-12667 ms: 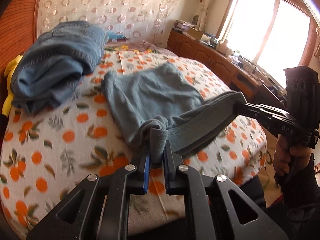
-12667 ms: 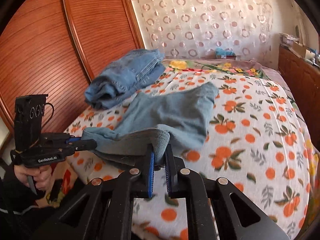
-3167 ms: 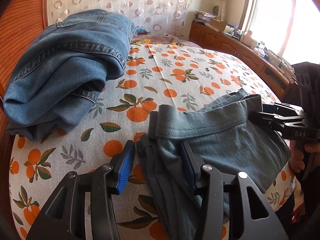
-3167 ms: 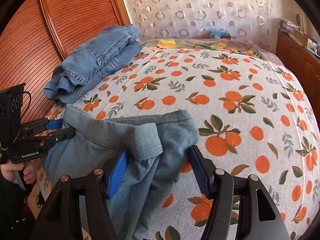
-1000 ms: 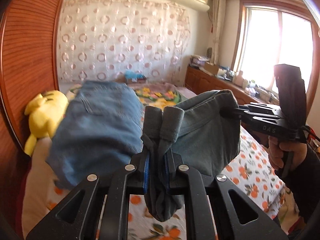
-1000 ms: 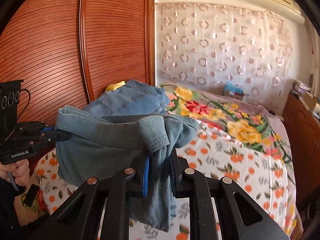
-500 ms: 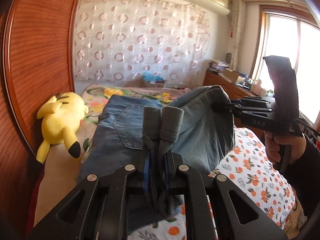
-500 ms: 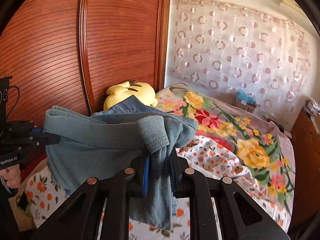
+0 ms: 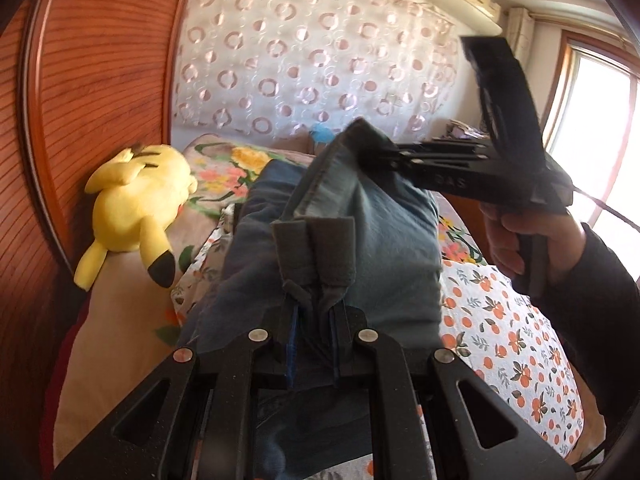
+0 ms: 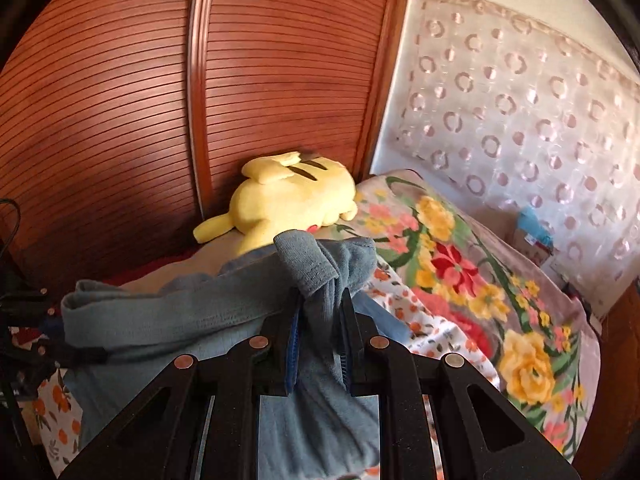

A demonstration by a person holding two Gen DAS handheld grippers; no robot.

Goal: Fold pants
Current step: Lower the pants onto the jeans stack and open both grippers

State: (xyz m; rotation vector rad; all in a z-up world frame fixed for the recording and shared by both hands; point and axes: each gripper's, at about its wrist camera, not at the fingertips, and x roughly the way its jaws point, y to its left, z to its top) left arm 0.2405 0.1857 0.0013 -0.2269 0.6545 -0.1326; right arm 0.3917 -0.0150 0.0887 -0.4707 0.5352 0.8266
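The folded grey-blue pants (image 9: 384, 248) hang in the air between both grippers. My left gripper (image 9: 314, 320) is shut on one bunched end of the waistband. My right gripper (image 10: 320, 320) is shut on the other end of the pants (image 10: 180, 320); it also shows in the left wrist view (image 9: 384, 156), pinching the far corner. The pants are held above the darker blue jeans (image 9: 264, 216) lying on the bed, which they mostly hide.
A yellow plush toy (image 9: 136, 196) lies at the head of the bed (image 9: 504, 336) by the ribbed wooden wall (image 10: 120, 120). A floral pillow (image 10: 460, 264) lies to the right. A patterned curtain (image 9: 304, 72) hangs behind, and a window (image 9: 592, 120) is at right.
Both grippers carried the held pants further toward the head of the bed, over the jeans. The plush toy and the wooden wall look closer. Both stay shut on the pants.
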